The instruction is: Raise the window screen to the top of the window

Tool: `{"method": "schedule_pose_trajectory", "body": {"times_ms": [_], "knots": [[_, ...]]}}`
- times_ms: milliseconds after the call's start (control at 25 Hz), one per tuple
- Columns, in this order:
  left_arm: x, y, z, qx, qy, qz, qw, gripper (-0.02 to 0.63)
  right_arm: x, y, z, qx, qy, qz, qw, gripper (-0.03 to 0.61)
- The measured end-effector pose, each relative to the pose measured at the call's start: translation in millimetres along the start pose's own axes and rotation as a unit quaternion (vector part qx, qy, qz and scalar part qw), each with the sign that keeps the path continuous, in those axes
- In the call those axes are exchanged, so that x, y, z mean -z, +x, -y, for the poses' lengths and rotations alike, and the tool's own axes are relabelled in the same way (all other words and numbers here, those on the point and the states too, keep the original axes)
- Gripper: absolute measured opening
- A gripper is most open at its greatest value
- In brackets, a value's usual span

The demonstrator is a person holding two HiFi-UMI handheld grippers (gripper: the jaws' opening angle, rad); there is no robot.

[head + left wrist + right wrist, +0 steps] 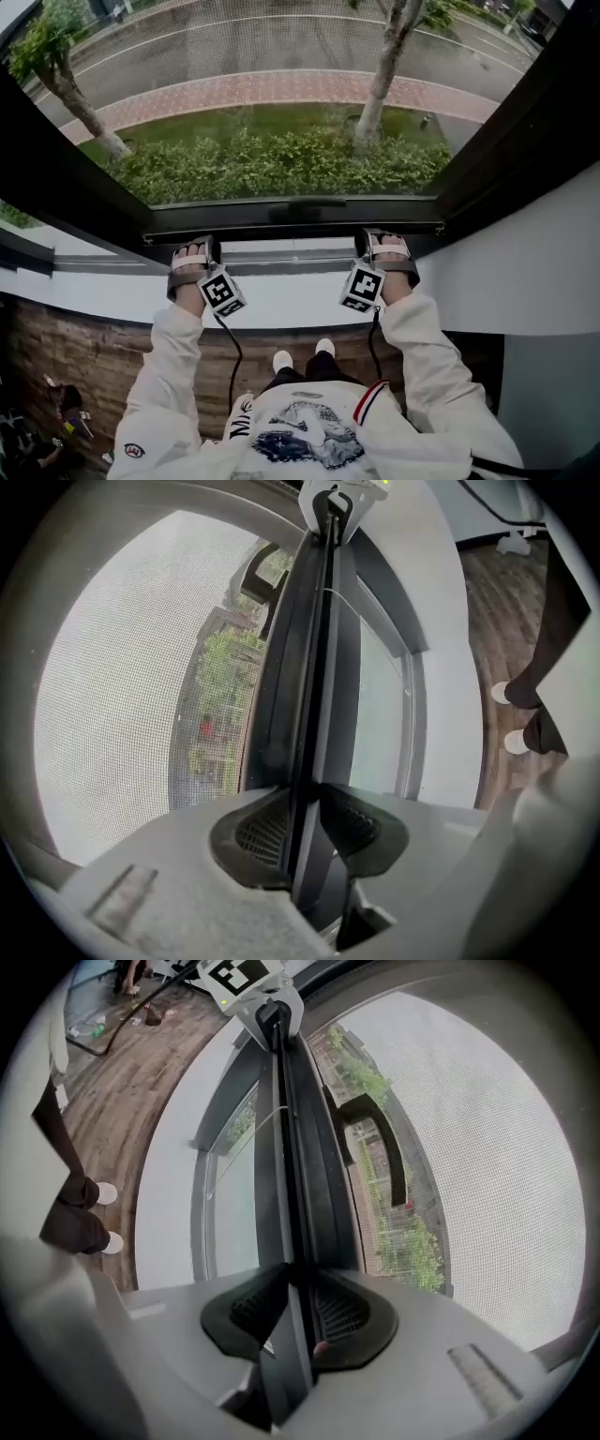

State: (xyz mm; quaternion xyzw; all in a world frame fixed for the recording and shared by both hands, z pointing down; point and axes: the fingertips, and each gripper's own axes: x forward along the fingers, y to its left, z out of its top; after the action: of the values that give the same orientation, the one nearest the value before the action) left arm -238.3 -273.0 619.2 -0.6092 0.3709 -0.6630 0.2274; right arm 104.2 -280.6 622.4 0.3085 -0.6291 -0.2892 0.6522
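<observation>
The window screen (281, 66), a fine grey mesh, spreads up and away beyond both claws, with the dark window frame (525, 122) closing in at either side. Its slim black bottom rail (253, 225) sits low, just above the white sill (281, 300). The left claw (302, 832) and the right claw (298, 1314) each pinch it edge-on, ribbed pads narrow on it, with a curved pull handle (375, 1138) between them.

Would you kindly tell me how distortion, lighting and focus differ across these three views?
Head view: sharp, daylight outside, the wooden floor dim. Left gripper view: heavy fisheye, black corners, the screen bar looks bowed, nearby pads slightly soft. Right gripper view: same fisheye; the mesh washes out pale grey.
</observation>
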Motion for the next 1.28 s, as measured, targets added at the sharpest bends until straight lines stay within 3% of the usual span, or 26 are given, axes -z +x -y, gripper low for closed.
{"method": "schedule_pose_trajectory", "body": {"times_ms": [160,320,480,600,920,1160,1280], "knots": [[-2.5,3.0,-2.6,-0.006,0.028,-0.014,0.9995,0.114,-1.9,-0.2,3.2,-0.025,-0.022,-0.032,0.999,0.095],[-0.3,2.3,-4.8,-0.036,0.026,-0.024,0.9987,0.105,-7.4,-4.5,8.7,0.033,0.015,-0.051,0.998,0.091],[-1.9,1.2,-8.0,-0.007,0.004,-0.039,0.9992,0.107,-5.4,-5.0,15.4,0.093,0.033,-0.067,0.993,0.104],[-2.8,0.9,-9.9,-0.002,0.019,-0.034,0.9992,0.107,0.5,0.4,16.3,0.075,0.004,-0.063,0.995,0.104],[1.5,-6.4,-10.8,0.000,0.008,-0.029,0.9995,0.118,0.6,-4.6,14.0,0.050,0.003,-0.049,0.998,0.118],[14.1,-8.5,-17.0,0.003,-0.005,-0.040,0.9992,0.107,-2.2,-15.2,15.0,0.013,0.053,-0.037,0.998,0.120],[15.9,-10.1,-17.1,-0.002,-0.006,-0.043,0.9991,0.103,6.1,-11.7,15.8,0.021,0.033,-0.045,0.998,0.108]]}}
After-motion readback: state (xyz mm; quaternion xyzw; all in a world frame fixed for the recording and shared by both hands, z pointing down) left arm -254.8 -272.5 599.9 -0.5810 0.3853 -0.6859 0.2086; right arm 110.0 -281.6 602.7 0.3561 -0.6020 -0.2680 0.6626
